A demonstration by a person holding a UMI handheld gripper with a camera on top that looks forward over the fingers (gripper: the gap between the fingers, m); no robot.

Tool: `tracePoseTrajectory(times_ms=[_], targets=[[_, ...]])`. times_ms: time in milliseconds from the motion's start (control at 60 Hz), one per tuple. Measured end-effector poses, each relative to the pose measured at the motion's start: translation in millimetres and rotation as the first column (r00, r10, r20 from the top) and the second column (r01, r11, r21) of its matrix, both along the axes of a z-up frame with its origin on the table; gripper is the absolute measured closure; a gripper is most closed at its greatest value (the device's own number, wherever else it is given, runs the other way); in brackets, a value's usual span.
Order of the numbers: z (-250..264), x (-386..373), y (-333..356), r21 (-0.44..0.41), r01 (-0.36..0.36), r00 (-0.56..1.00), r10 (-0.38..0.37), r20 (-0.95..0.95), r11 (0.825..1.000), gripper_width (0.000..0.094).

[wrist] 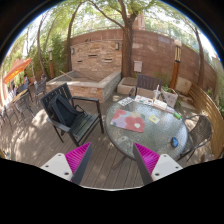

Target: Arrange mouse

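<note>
Two magenta pads (76,159) apart, empty, before round glass table (160,135).

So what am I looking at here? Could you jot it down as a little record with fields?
Place: outdoor wooden deck with a brick wall and trees behind
Table: round glass table ahead of the tool, with small items on it, too small to name
Chair: dark chair beside the table
Planter: raised brick planter by the wall
Tool: tool held in the air above the deck, fingers apart, nothing between them
Mouse: cannot be made out from here
</note>
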State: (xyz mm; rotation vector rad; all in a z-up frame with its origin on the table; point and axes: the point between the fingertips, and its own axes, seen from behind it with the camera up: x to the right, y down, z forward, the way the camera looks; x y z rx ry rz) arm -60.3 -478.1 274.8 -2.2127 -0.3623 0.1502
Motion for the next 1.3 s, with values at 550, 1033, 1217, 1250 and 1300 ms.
tracePoseTrajectory(times_ms=[550, 1033, 1217, 1250, 1300], targets=[[-156.5, 208.2, 21.4, -0.104, 0.330, 0.942, -0.321, 0.097, 0.938, 0.0088], [-249.9, 381.3, 253.9, -0.021, 0.460, 0.887, -0.459, 0.042, 0.887, 0.0114], [-288.6, 403.7, 296.5, -0.067, 0.455, 0.891, -0.453, 0.041, 0.888, 0.0264], [-292.1, 402.6, 298.7, -0.079, 0.451, 0.893, -0.450, 0.029, 0.889, 0.0324], [-290.5, 408.3, 300.9, -0.074, 0.468, 0.884, -0.468, 0.009, 0.881, 0.0442]])
